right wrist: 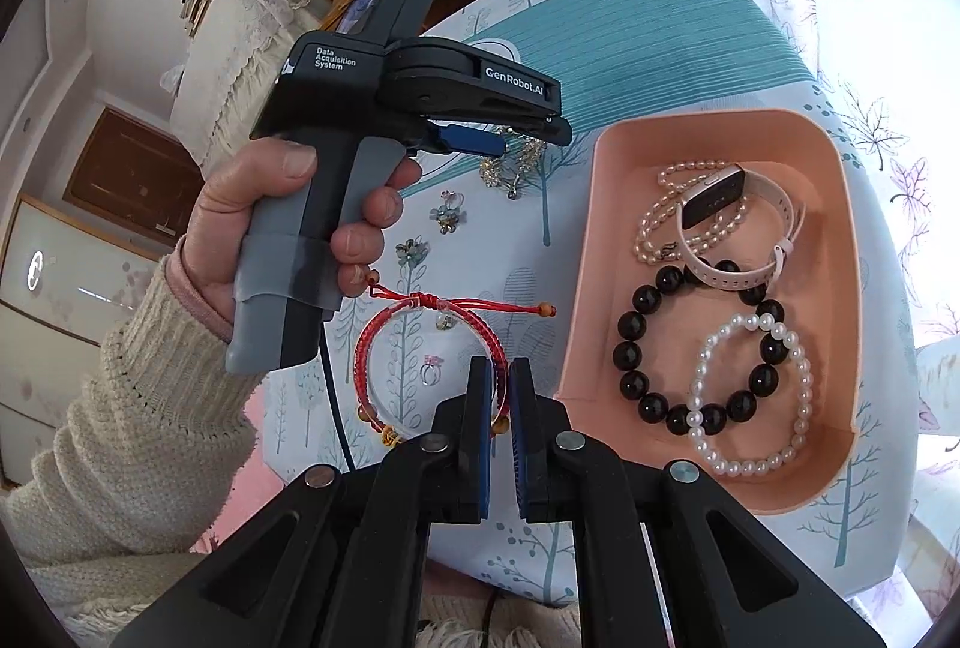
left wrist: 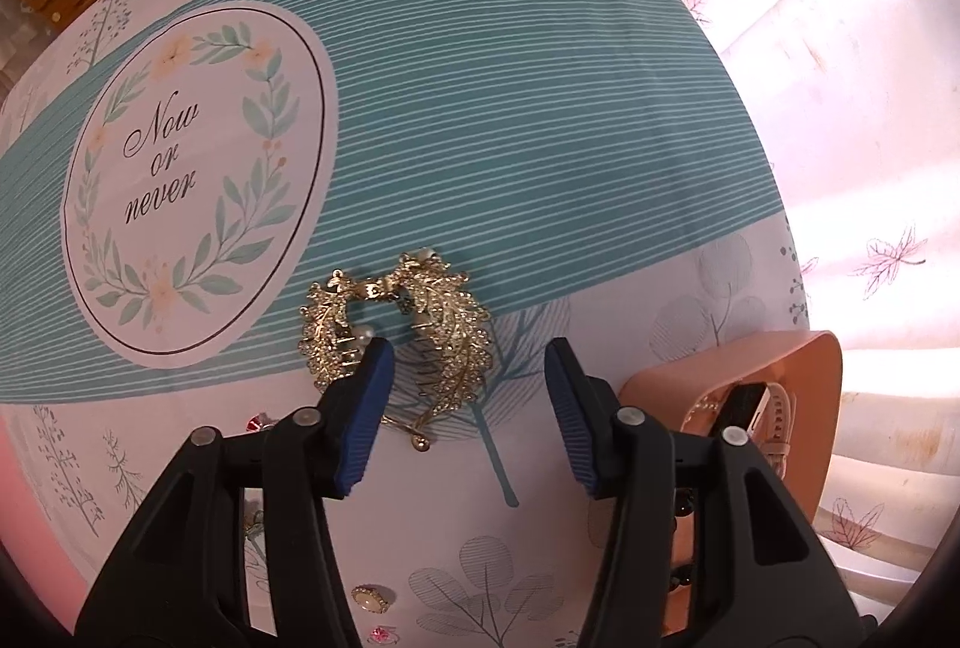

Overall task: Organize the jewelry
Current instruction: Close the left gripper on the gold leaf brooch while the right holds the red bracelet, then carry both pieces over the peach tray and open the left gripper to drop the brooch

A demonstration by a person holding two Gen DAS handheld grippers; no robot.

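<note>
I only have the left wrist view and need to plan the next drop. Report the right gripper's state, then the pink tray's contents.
Observer: The right gripper is shut on a red cord bracelet, pinching its rim between the pads.
Operator: Now list what is in the tray.
Observer: The pink tray holds a pearl strand, a pale wristband watch, a black bead bracelet and a white pearl bracelet.
</note>
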